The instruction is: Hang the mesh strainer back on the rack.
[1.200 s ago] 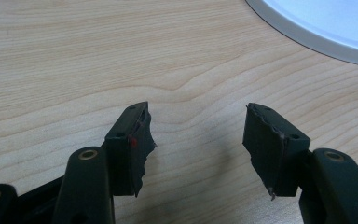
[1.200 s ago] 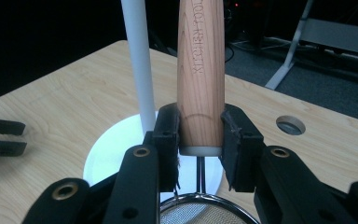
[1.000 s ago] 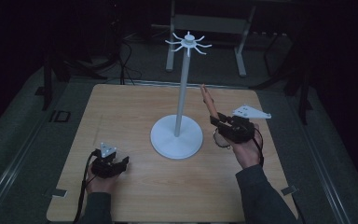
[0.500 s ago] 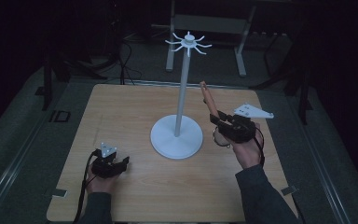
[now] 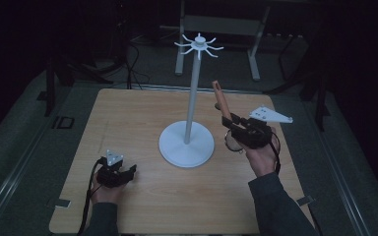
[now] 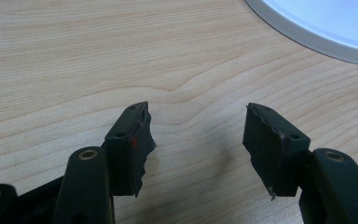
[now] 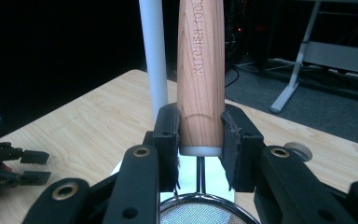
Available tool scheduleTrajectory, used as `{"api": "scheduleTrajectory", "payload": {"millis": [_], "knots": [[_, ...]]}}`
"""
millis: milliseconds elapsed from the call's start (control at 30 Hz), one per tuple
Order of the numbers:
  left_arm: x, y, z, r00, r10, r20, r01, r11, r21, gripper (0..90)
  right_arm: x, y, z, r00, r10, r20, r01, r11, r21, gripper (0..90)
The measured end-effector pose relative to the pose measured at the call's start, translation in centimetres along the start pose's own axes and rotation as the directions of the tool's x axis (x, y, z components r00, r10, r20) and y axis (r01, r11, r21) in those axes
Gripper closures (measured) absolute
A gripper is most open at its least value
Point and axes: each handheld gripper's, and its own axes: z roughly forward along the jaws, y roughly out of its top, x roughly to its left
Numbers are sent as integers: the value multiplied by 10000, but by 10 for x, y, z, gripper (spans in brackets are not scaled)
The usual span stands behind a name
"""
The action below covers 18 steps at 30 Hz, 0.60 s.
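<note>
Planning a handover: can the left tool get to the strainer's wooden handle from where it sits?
Probably yes. The left tool is open and empty, with bare table ahead. The stand sits between it and the handle, which the right tool grips, so it must go around.

My left gripper [image 5: 126, 171] low at 7 o'clock, jaws apart. My right gripper [image 5: 228, 118] at 3 o'clock, jaws clamped, tilted up.

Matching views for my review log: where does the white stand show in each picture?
High view: white stand at table centre, pole rising to hooks.
Left gripper view: its base rim in the top right corner.
Right gripper view: pole left of the wooden handle.
Shared landmark: wooden table.
</note>
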Motion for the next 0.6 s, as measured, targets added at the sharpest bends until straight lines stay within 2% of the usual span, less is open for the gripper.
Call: {"api": "scheduleTrajectory", "payload": {"millis": [333,600], "knots": [[1,0,-1,10000,-44,-10,44,10000,-25,416,5,6,-2,9995,189,-265,-200,9990,-400,694],[1,0,-1,10000,-52,-15,52,10000,-37,416,7,11,-4,9996,129,-231,-143,9980,-620,694]]}}
